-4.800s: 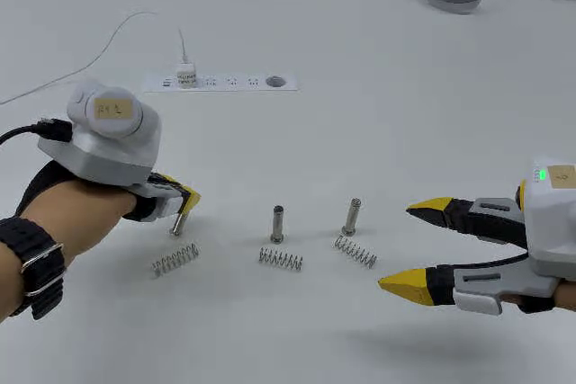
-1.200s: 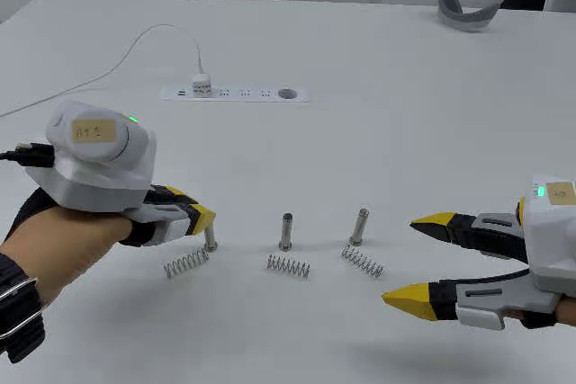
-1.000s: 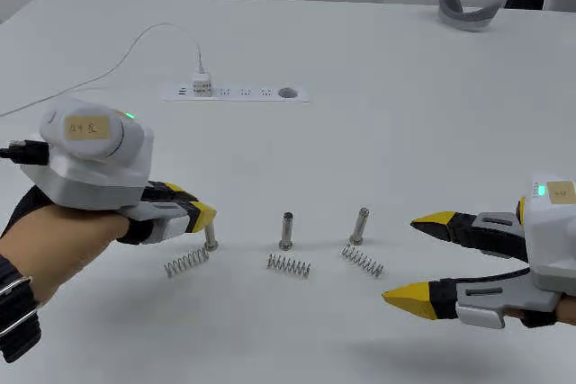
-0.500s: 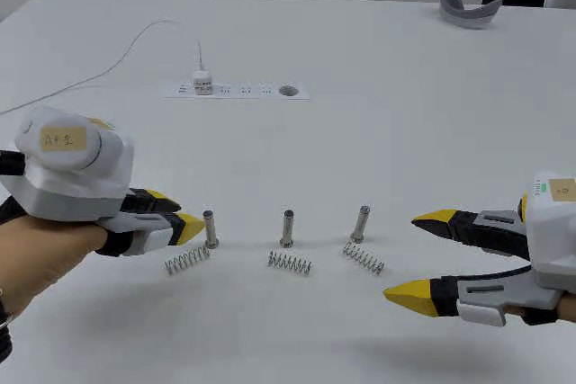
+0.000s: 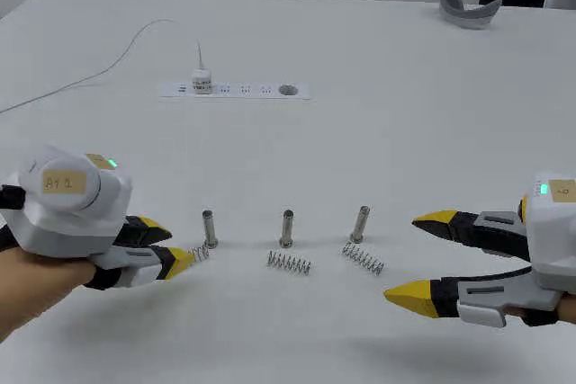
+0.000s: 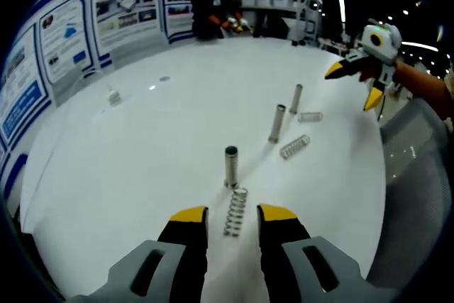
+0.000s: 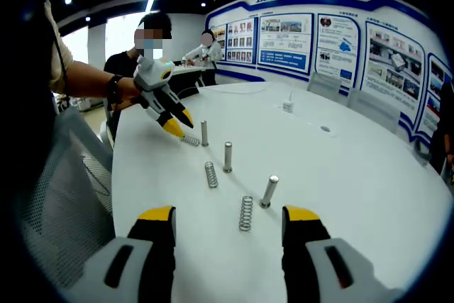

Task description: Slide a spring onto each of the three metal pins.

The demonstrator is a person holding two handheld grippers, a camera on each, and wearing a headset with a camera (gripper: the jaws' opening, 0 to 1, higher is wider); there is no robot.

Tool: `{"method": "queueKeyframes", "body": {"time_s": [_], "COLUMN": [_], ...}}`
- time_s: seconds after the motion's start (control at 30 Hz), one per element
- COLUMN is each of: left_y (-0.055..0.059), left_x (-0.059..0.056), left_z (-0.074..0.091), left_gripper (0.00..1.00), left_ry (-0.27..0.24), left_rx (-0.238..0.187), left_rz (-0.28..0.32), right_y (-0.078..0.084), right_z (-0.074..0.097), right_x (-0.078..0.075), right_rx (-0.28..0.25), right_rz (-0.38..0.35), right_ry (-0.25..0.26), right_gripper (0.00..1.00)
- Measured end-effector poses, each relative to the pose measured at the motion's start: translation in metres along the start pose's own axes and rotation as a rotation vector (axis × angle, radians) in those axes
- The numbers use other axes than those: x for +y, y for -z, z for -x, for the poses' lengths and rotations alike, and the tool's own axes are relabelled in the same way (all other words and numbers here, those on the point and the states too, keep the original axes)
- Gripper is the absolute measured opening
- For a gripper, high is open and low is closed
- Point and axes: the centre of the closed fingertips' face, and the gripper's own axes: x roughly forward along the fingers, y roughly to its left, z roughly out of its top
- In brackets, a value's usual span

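Three upright pins (image 5: 287, 227), left gripper (image 6: 233, 213) straddling spring (image 6: 237, 201)

The left gripper (image 5: 169, 242) has a rounded white-and-grey plastic housing with a handwritten tan paper label (image 5: 56, 183) and a small green light (image 5: 112, 164). A black cable (image 5: 7, 193) leaves its rear. Its black jaws end in pointed yellow tips. The right gripper (image 5: 401, 256) has a boxier white housing, a second green light (image 5: 543, 189), a second tan label (image 5: 563, 191), and black jaws with grey inset plates and yellow tips. A black wristband (image 7: 113, 89) circles the left wrist.
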Motion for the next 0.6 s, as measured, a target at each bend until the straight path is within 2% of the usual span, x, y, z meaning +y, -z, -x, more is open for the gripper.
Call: {"method": "queueKeyframes", "body": {"time_s": [0.3,0.6], "left_y": [0.013,0.019], "left_x": [-0.002,-0.001], "left_z": [-0.006,-0.010], "left_gripper": [0.27,0.23], "left_ry": [0.010,0.012], "left_rx": [0.028,0.039], "left_rz": [-0.010,-0.022], "right_y": [0.001,0.003], "right_z": [0.000,-0.001], "right_x": [-0.001,-0.002], "right_rx": [0.005,0.011], "right_rz": [0.001,0.000], "right_ry": [-0.002,-0.006], "right_gripper": [0.62,0.62]}}
